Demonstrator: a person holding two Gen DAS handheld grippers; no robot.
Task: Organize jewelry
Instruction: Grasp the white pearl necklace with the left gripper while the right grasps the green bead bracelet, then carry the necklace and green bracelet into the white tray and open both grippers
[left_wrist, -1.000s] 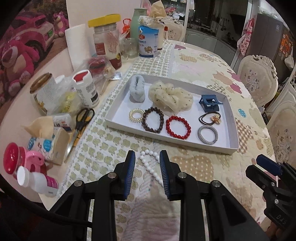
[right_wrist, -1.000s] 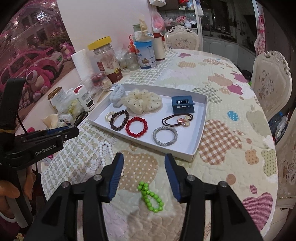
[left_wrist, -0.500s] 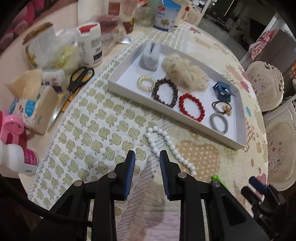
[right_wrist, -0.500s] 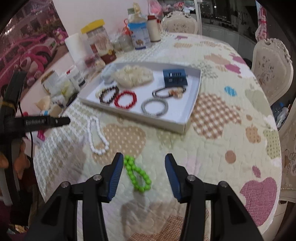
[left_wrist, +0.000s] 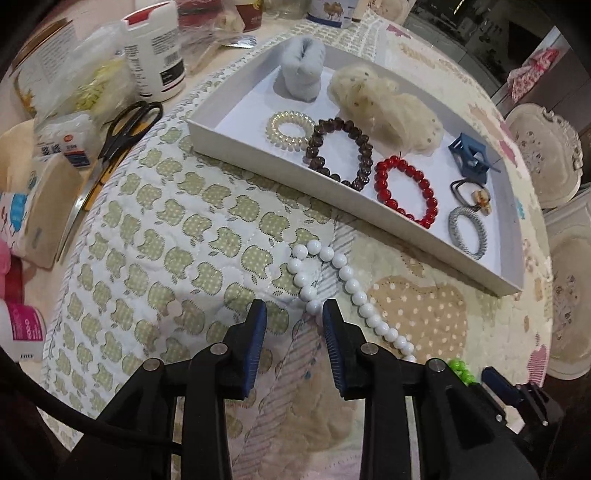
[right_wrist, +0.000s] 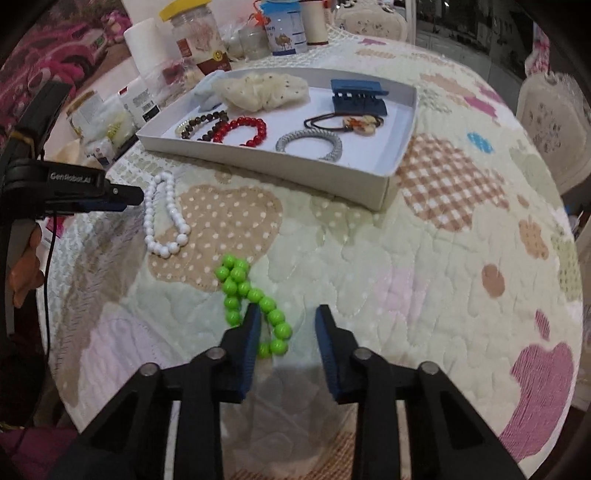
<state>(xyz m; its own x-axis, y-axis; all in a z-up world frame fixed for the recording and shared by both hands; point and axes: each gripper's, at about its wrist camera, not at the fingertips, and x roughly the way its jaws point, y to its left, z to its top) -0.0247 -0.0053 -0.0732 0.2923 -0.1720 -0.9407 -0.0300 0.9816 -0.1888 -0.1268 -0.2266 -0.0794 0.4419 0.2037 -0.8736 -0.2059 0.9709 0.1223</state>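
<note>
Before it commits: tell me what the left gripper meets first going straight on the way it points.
Probably the string of white round beads: one end bead lies just ahead of the left gripper, whose jaws are opening. Under it is only the quilted apple-print tablecloth. Depth is unclear.

Two close, steep wrist views, shared tray (left_wrist: 280, 173)

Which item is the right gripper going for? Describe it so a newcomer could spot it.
Start at the white tray on the quilted tablecloth; two bead strings lie on the cloth in front of it, outside the tray. The target is the green bead bracelet, partly between the closing jaws of the right gripper. Its bright green sets it apart from the longer white bead strand.
</note>
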